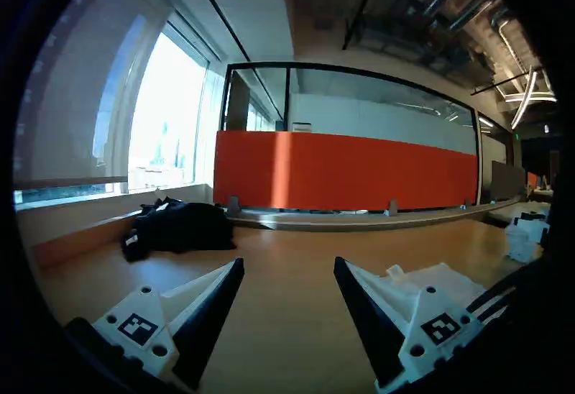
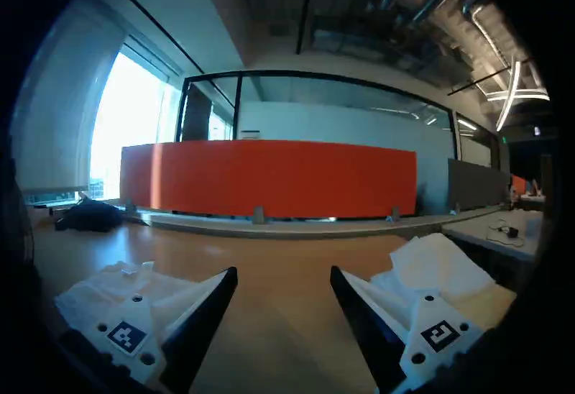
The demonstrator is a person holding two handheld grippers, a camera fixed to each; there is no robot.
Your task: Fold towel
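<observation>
A white towel (image 1: 449,279) lies on the wooden table (image 1: 287,300) just behind the right finger of my left gripper (image 1: 287,260), which is open with nothing between its fingers. In the right gripper view, a crumpled white towel (image 2: 108,282) lies on the table (image 2: 280,322) behind the left finger. Another white cloth (image 2: 437,261), flatter and folded-looking, lies behind the right finger. My right gripper (image 2: 282,270) is open and holds nothing. Both grippers sit low over the bare wood, and the cloths are partly hidden by the fingers.
A black bundle of fabric (image 1: 176,227) rests at the table's far left by the window; it appears smaller as the black bundle (image 2: 90,216). An orange partition (image 1: 345,171) runs along the table's far edge. More white items (image 1: 528,236) sit far right. A neighbouring desk (image 2: 503,232) stands to the right.
</observation>
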